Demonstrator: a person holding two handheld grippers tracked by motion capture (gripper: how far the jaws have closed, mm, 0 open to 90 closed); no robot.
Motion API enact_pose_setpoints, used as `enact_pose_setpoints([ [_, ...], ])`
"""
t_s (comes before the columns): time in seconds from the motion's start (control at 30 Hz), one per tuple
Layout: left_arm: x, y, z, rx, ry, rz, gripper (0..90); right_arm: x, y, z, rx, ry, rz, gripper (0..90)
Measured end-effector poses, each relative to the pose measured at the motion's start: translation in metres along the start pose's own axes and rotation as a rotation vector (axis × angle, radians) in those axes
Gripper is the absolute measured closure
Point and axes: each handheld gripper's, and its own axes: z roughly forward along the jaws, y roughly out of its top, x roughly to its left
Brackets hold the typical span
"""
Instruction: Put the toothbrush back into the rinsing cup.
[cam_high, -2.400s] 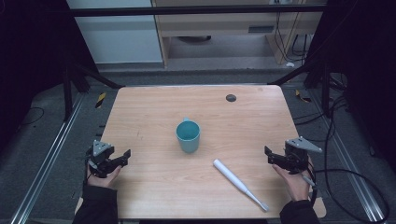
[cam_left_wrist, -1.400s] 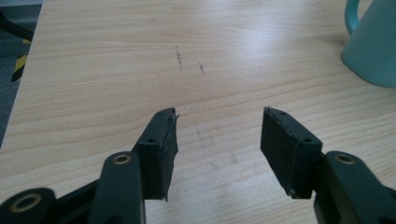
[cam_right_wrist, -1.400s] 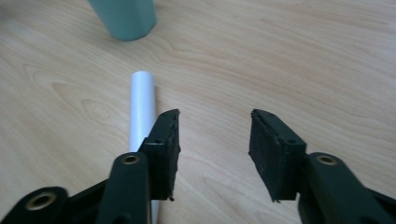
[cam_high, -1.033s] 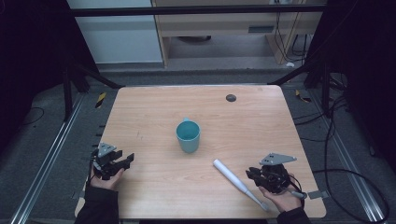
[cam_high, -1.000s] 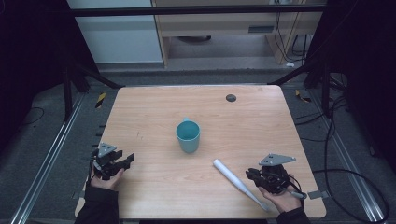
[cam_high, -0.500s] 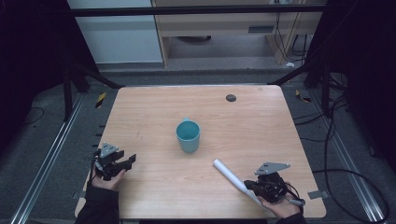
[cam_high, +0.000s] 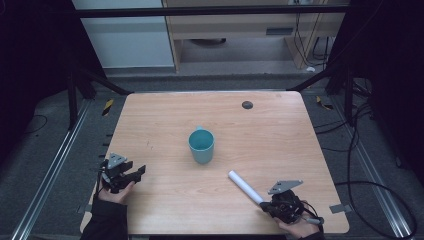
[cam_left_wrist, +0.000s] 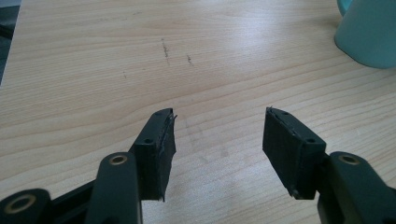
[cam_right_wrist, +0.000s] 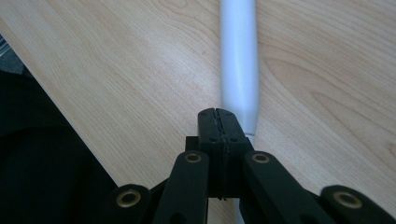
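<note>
Two tools on the worktop (cam_high: 165, 115). Right tool (cam_high: 272, 204), lower right of the high view: jaws pressed together, lying over the near end of the white rod (cam_high: 245, 186); in the right gripper view the closed tips (cam_right_wrist: 217, 122) sit on top of the rod (cam_right_wrist: 239, 56) rather than around it, nothing visibly pinched. Rod lies flat, diagonal, running up-left from the tool toward frame centre. Versus 0.5 s ago: right tool has shifted slightly further down and left along the rod; rod position unchanged. Versus 2.4 s ago: right tool was at the right edge, well apart from the rod. Left tool (cam_high: 131, 174), lower left: jaws spread, empty (cam_left_wrist: 218, 135), unchanged. Teal cup (cam_high: 201, 145) upright at centre, unmoved.
</note>
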Motion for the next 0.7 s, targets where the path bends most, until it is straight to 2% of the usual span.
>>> enact_pose_setpoints([
  [0.4, 0.0, 0.0, 0.0, 0.001, 0.003, 0.002, 42.8, -0.0037, -0.0022, 0.0038, 0.033, -0.024, 0.019, 90.0],
  [0.7, 0.0003, 0.0, 0.0001, 0.004, 0.003, 0.005, 42.7, -0.0077, -0.0034, 0.0041, 0.033, -0.049, 0.032, 90.0],
])
